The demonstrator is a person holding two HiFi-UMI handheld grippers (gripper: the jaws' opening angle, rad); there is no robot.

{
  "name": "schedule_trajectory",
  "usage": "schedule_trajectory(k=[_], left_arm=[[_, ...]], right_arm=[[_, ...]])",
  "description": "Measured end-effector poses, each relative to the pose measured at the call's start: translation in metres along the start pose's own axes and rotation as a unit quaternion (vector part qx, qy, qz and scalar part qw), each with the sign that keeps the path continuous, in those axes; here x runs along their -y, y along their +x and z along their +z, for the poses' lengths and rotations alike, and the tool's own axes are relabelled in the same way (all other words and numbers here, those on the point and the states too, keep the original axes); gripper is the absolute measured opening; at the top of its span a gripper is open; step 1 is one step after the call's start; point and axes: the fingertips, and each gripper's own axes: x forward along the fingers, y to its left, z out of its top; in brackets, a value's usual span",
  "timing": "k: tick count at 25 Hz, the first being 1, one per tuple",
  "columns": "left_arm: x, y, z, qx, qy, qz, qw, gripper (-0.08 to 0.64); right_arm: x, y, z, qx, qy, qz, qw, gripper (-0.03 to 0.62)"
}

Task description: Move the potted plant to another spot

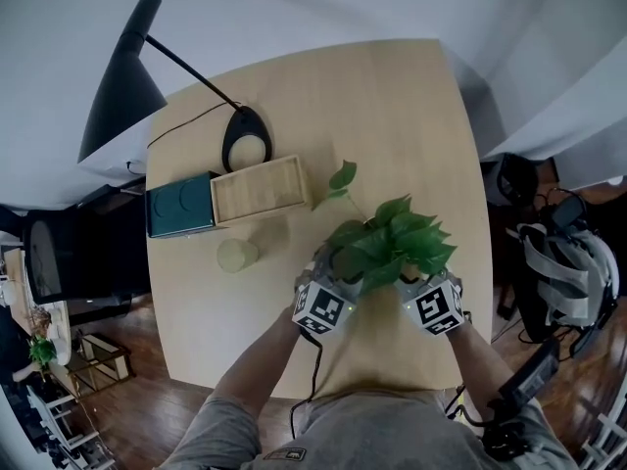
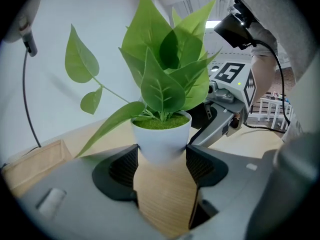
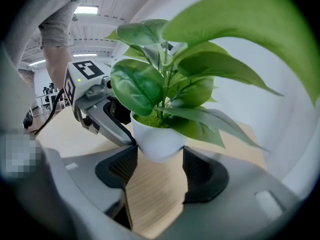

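White pot (image 2: 161,139): upright, gripped on two sides at once.
Left claw (image 2: 162,160): pinching pot, both ribbed pads pressed on its lower wall.
Right claw (image 3: 155,161): pinching same pot from the opposite side, tips just beside left claw tips.
Potted plant (image 1: 387,243): between the two claws, on the person's half of the worktop (image 1: 392,106), leaves spreading over both claws.
Base contact: cannot tell whether touching worktop.
Wooden tray (image 1: 260,189): left of plant, apart from it, touching teal box (image 1: 179,204).
Black lamp (image 1: 122,76): far-left corner, round base just behind tray.
Pale round cup (image 1: 236,255): in front of tray, left of left claw.
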Motion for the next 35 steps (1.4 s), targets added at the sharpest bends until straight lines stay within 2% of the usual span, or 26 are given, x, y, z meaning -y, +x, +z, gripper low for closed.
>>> schedule_trajectory(k=[9, 21, 27, 35], left_arm=[[0.019, -0.051, 0.027, 0.022, 0.004, 0.019, 0.9996, 0.293], [0.02, -0.119, 0.077, 0.074, 0.028, 0.06, 0.9951, 0.291], [0.021, -0.151, 0.073, 0.081, 0.026, 0.071, 0.9938, 0.29], [0.026, -0.194, 0.048, 0.08, 0.017, 0.078, 0.9936, 0.291]], right_arm=[[-0.032, -0.036, 0.034, 0.015, -0.02, -0.006, 1.0, 0.288], [-0.062, -0.072, 0.104, 0.057, -0.075, -0.018, 0.995, 0.285], [-0.089, -0.071, 0.12, 0.062, -0.089, -0.016, 0.994, 0.285], [-0.137, -0.062, 0.127, 0.058, -0.096, -0.007, 0.994, 0.285]])
